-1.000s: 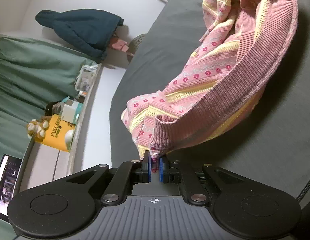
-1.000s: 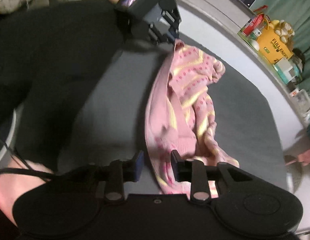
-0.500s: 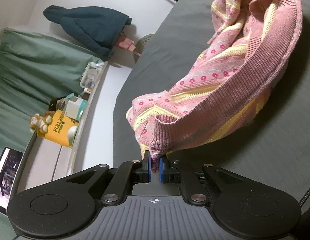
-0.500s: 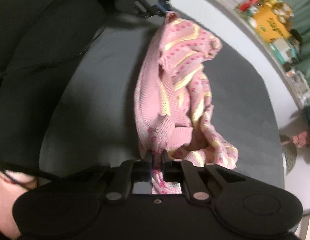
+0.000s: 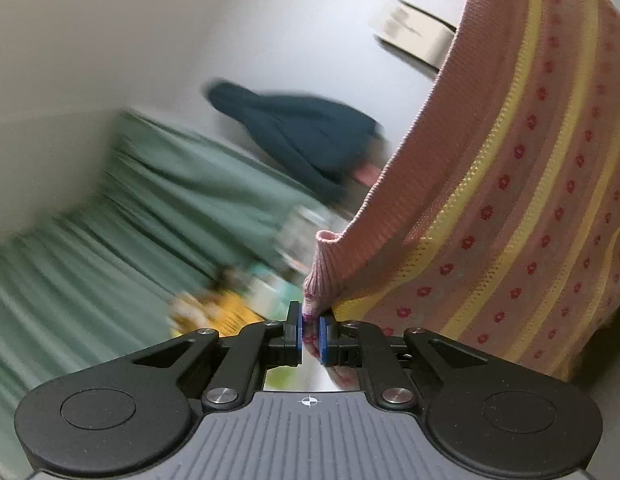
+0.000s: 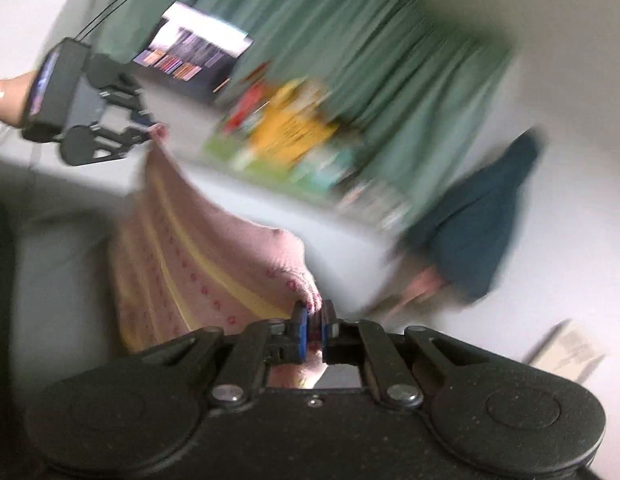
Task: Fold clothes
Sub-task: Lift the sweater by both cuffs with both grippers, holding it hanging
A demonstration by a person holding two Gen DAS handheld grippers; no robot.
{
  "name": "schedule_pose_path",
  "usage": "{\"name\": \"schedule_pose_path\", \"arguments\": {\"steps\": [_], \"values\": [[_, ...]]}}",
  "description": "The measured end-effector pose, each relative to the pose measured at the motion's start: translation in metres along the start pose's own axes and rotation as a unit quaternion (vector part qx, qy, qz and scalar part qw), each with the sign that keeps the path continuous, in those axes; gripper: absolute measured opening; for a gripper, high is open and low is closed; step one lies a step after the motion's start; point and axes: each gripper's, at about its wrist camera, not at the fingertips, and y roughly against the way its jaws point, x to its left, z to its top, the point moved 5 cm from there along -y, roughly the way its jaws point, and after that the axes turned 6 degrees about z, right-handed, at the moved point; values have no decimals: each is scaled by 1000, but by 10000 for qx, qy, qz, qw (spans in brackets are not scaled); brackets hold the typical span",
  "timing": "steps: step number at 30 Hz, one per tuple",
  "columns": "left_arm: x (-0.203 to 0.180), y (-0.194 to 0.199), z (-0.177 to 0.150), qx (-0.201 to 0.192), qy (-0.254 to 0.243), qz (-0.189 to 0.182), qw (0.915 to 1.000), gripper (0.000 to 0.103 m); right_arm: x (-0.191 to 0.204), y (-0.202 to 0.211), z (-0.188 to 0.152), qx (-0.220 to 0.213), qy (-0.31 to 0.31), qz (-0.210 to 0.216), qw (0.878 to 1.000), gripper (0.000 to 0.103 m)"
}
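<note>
A pink knit sweater with yellow stripes and small red flowers hangs stretched in the air between my two grippers. My left gripper is shut on one corner of its ribbed hem. My right gripper is shut on the other corner of the sweater. The left gripper also shows in the right wrist view at upper left, holding the far corner. Both views are motion-blurred.
Green curtains hang behind. A dark teal garment hangs on the white wall. A shelf holds a yellow box and small items, with a laptop screen beside it. The grey surface lies below.
My right gripper shut on the sweater's corner. Both grippers then lifted it off the grey surface, and it now hangs spread between them. Both cameras swung up toward the wall and curtains.
</note>
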Motion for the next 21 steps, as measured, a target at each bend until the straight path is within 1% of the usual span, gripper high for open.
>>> {"name": "schedule_pose_path", "arguments": {"steps": [2,4,5,7,8,10,11,12,14,16,17,19,20,21], "values": [[38,7,29,-342,96,408,9985,8,-23,29,24,-422,93,-590,9973,6],[73,17,57,-671,179,756,9947,8,-46,59,50,-884,205,-1227,9883,7],[92,24,72,-853,248,917,9918,8,-57,73,63,-1111,258,-1537,9815,7],[128,37,100,-1178,461,1200,9847,8,-77,103,87,-1589,318,-2129,9636,7],[148,45,113,-1355,655,1345,9794,8,-85,118,98,-1836,328,-2410,9524,7],[183,61,135,-1679,1143,1519,9673,8,-97,149,116,-2330,314,-2949,9262,7],[199,69,145,-1818,1385,1559,9610,7,-102,161,122,-2482,332,-3172,9147,7],[206,71,151,-1859,1608,1393,9593,7,-105,163,124,-2442,315,-3168,9160,7],[202,62,153,-1777,1935,703,9623,8,-112,164,125,-2336,262,-3121,9205,7],[197,52,154,-1665,2207,41,9610,8,-121,143,113,-1950,39,-2667,9438,7],[185,43,149,-1527,2172,-163,9640,8,-125,131,104,-1726,-26,-2535,9518,7],[162,24,138,-1241,2082,-542,9687,8,-129,112,88,-1409,-26,-2551,9566,7],[148,12,131,-1078,2015,-629,9715,8,-132,101,80,-1251,-57,-2483,9606,7],[138,-2,126,-933,2063,-764,9710,8,-136,89,71,-1087,-93,-2397,9647,7]]}}
